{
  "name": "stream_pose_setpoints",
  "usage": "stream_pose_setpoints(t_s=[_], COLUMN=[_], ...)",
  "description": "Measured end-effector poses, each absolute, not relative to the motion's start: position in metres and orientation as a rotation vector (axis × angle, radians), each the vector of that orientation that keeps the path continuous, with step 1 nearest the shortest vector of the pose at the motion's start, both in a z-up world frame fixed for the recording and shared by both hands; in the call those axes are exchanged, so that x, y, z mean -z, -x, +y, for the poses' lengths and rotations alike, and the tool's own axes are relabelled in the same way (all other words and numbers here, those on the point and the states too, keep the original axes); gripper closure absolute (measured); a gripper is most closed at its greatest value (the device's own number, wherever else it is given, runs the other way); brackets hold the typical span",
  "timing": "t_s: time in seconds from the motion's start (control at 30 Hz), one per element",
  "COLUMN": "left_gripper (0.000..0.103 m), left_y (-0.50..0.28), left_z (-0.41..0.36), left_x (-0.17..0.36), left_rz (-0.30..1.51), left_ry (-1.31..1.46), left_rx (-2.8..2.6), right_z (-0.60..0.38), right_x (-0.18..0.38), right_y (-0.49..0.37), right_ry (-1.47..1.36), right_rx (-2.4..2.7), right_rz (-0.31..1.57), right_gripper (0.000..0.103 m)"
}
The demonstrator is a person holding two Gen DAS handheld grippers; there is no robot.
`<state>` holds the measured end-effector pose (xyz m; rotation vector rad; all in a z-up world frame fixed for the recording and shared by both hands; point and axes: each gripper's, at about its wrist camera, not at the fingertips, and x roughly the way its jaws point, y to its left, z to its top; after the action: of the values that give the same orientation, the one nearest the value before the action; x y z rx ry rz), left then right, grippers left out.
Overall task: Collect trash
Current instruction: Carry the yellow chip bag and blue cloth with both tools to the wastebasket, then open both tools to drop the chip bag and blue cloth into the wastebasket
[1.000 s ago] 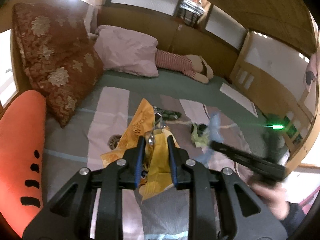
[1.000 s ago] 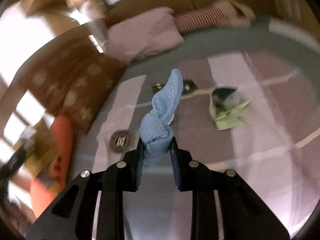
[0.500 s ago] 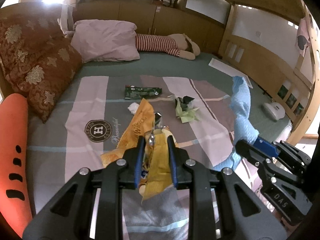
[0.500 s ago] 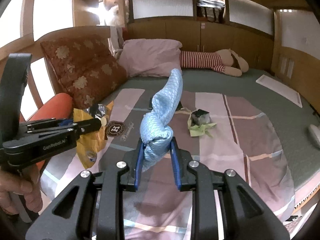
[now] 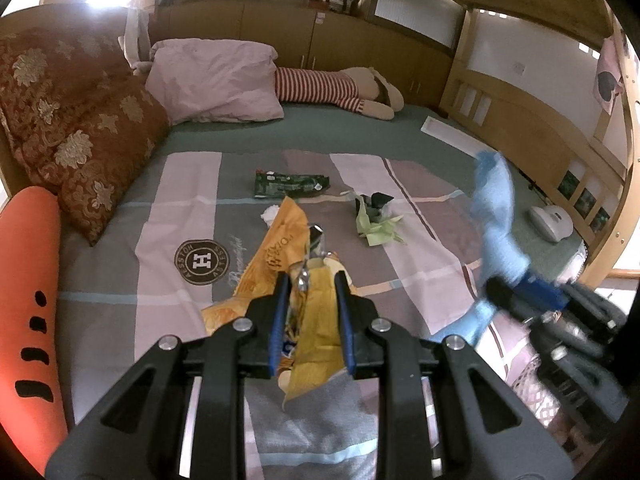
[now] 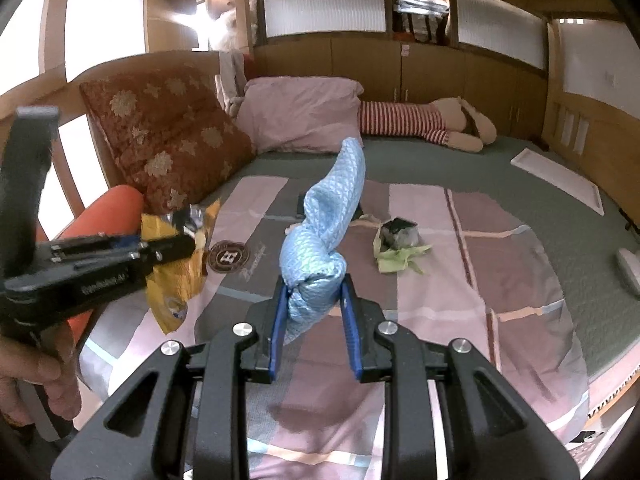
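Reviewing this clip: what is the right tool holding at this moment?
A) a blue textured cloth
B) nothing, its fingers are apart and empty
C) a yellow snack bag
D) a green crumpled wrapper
A: in the right wrist view the right tool is closed on a blue textured cloth, while the yellow snack bag sits in the left tool and the green crumpled wrapper lies on the bed.

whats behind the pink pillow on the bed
Behind the pink pillow runs the wooden cabinet wall. A striped stuffed toy lies beside it, its upper end covered by the pillow. Anything else behind the pillow is hidden.
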<state>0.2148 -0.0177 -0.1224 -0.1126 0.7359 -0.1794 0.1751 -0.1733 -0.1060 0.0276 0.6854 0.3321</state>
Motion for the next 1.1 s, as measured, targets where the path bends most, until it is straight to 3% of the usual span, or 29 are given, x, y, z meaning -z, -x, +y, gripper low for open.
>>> stream_pose_setpoints(t_s=[0.23, 0.53, 0.57, 0.67, 0.73, 0.8, 0.9, 1.0, 1.03, 1.1], left_gripper=[0.079, 0.080, 0.079, 0.079, 0.079, 0.074, 0.050, 0.008, 0.003, 0.003], left_y=[-0.212, -0.194, -0.192, -0.172, -0.154, -0.136, -0.115, -0.103, -0.101, -0.105], left_z=[-0.028, -0.112, -0.129, -0.205, -0.265, -0.322, -0.382, -0.429, -0.441, -0.444], left_x=[0.121, 0.116, 0.114, 0.106, 0.103, 0.102, 0.106, 0.111, 0.114, 0.117], left_rz=[0.733, 0.762, 0.768, 0.794, 0.817, 0.838, 0.861, 0.883, 0.885, 0.871], left_ry=[0.111, 0.101, 0.096, 0.060, 0.029, -0.005, -0.047, -0.065, -0.093, -0.129], left_rx=[0.235, 0.499, 0.540, 0.709, 0.826, 0.915, 0.976, 1.026, 1.012, 0.964], right_z=[-0.269, -0.454, -0.468, -0.497, -0.515, -0.529, -0.544, -0.557, -0.555, -0.550], right_x=[0.057, 0.092, 0.105, 0.146, 0.159, 0.146, 0.115, 0.080, 0.070, 0.060], right_y=[-0.115, 0.006, 0.013, 0.026, 0.034, 0.052, 0.075, 0.099, 0.103, 0.099], right_ry=[-0.104, -0.145, -0.160, -0.214, -0.263, -0.325, -0.380, -0.436, -0.433, -0.400], right_rx=[-0.129, 0.324, 0.347, 0.361, 0.392, 0.448, 0.521, 0.539, 0.535, 0.505], right_rz=[0.540, 0.652, 0.688, 0.819, 0.876, 0.798, 0.680, 0.544, 0.518, 0.514], right_gripper=[0.077, 0.074, 0.069, 0.036, 0.036, 0.034, 0.031, 0.023, 0.021, 0.021])
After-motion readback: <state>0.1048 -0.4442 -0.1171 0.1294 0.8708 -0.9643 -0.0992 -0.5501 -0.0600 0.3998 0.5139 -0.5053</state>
